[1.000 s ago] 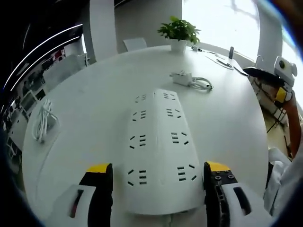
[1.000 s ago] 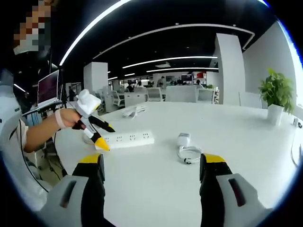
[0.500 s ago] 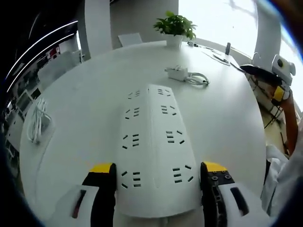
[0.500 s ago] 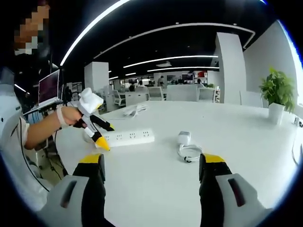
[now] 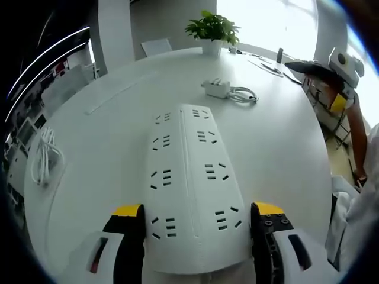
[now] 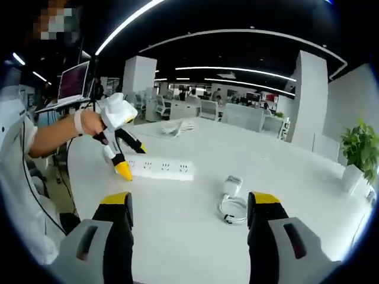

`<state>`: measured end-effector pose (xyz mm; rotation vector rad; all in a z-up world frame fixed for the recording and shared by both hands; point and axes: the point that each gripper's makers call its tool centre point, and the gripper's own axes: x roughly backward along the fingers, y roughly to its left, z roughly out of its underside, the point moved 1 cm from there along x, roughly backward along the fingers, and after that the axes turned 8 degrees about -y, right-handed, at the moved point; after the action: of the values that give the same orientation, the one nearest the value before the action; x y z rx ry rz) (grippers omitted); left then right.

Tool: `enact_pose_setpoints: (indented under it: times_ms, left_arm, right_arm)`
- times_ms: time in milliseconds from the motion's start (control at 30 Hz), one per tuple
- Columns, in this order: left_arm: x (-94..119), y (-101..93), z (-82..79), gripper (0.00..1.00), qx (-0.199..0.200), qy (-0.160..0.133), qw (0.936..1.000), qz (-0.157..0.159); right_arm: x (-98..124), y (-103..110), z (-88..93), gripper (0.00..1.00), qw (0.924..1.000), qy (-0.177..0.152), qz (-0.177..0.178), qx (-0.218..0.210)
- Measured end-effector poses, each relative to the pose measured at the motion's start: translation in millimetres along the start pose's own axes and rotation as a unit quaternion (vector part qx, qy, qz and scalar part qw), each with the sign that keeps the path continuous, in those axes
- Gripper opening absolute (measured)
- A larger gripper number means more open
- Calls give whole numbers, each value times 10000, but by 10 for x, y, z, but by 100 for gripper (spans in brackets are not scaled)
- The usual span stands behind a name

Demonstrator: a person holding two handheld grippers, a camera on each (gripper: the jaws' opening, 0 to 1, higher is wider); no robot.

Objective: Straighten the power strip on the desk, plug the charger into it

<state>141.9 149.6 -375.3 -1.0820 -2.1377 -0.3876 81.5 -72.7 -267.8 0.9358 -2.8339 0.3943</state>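
Left gripper (image 5: 195,216) jaws straddle power strip (image 5: 192,177) (untouched).

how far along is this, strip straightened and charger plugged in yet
Early stage. In hand: the left gripper straddles the near end of the power strip, its jaws open at either side, apparently to straighten it. Not done: the charger lies loose on the desk with its coiled cable, apart from the strip. The right gripper hangs open and empty. Still left: picking up the charger and plugging it in.
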Motion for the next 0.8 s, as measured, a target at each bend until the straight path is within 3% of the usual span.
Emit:
enact_pose_setpoints:
  times_ms: [133, 233, 333, 533, 800]
  left_arm:
    - [1, -3, 1, 74, -6, -33, 10000, 13]
    - [1, -7, 3, 74, -14, -19, 10000, 2]
    - [-3, -7, 2, 74, -20, -15, 10000, -4]
    - [-4, -11, 1, 74, -19, -30, 10000, 3]
    - [-17, 80, -19, 74, -31, -69, 10000, 45]
  right_arm:
    - [-89, 12, -42, 80, 9972, 209, -333, 631]
    - [-227, 46, -108, 79, 9908, 261, -729, 1113]
    - [-368, 94, -144, 79, 9842, 384, -1120, 1318]
    - [-716, 220, -307, 80, 9580, 483, -2023, 1976]
    - [-1192, 291, -189, 80, 9226, 938, -2911, 2349]
